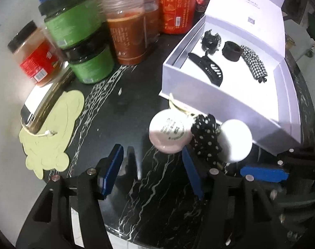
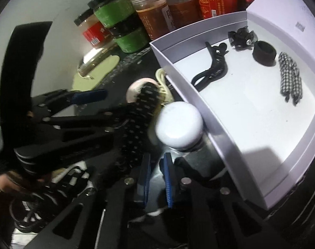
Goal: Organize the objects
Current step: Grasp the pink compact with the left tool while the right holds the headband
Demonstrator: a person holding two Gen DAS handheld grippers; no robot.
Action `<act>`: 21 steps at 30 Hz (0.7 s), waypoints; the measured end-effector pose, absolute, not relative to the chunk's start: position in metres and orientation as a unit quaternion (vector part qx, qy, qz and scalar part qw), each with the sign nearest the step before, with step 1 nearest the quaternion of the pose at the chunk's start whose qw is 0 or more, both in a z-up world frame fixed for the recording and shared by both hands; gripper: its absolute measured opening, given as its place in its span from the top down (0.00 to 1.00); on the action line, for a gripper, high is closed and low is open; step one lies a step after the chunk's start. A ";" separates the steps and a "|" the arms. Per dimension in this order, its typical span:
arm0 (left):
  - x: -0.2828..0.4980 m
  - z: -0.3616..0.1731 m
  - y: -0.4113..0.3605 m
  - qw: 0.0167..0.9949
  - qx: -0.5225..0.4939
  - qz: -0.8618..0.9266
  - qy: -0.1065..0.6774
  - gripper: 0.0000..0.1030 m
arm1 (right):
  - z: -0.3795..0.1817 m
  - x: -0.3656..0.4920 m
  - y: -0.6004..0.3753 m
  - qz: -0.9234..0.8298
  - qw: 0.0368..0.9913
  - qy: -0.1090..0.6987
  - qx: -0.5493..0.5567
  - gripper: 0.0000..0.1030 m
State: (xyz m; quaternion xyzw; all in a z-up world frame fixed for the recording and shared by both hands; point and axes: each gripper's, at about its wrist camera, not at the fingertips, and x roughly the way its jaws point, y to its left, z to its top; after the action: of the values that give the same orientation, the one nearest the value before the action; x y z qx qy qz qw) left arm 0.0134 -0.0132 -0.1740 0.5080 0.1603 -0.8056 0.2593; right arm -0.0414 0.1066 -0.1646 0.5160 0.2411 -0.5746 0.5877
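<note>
My left gripper (image 1: 153,166) hangs open over the black marble table (image 1: 120,103) with nothing between its blue pads. Just beyond its right fingertip a pink-white jar (image 1: 170,133) lies on its side. Right of that jar are a black polka-dot scrunchie (image 1: 206,139) and a white round-lidded jar (image 1: 236,141). My right gripper (image 2: 156,166) points at the white jar (image 2: 179,122), its pads nearly together with nothing seen between them. The scrunchie (image 2: 140,112), blurred, runs past its left fingertip. The open white box (image 1: 199,87) holds a black claw clip (image 1: 207,67), a lace scrunchie (image 1: 210,39), a black band (image 1: 232,50) and a houndstooth scrunchie (image 1: 254,62).
Stacked green-labelled jars (image 1: 80,41), a red-labelled jar (image 1: 35,60), a brown jar (image 1: 126,37) and a red canister (image 1: 174,6) crowd the back left. A phone (image 1: 43,101) rests on a pale green mat (image 1: 51,132). A cream coil tie (image 2: 163,83) lies at the box corner.
</note>
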 end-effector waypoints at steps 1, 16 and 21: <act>0.013 -0.174 -0.014 0.257 0.508 -0.806 0.160 0.44 | -0.164 -0.041 0.106 -0.573 0.590 0.238 0.516 0.72; 0.035 -0.172 -0.040 0.272 0.520 -0.794 0.159 0.44 | -0.181 -0.009 0.076 -0.569 0.592 0.271 0.502 0.73; 0.026 -0.173 -0.035 0.257 0.520 -0.801 0.146 0.44 | -0.182 -0.013 0.081 -0.559 0.593 0.273 0.511 0.82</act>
State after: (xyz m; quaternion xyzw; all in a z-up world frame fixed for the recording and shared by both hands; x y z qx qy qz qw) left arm 0.0257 -0.0349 -0.1730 0.5200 0.1455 -0.8014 0.2571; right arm -0.0132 0.0814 -0.1816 0.5111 0.2733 -0.5593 0.5927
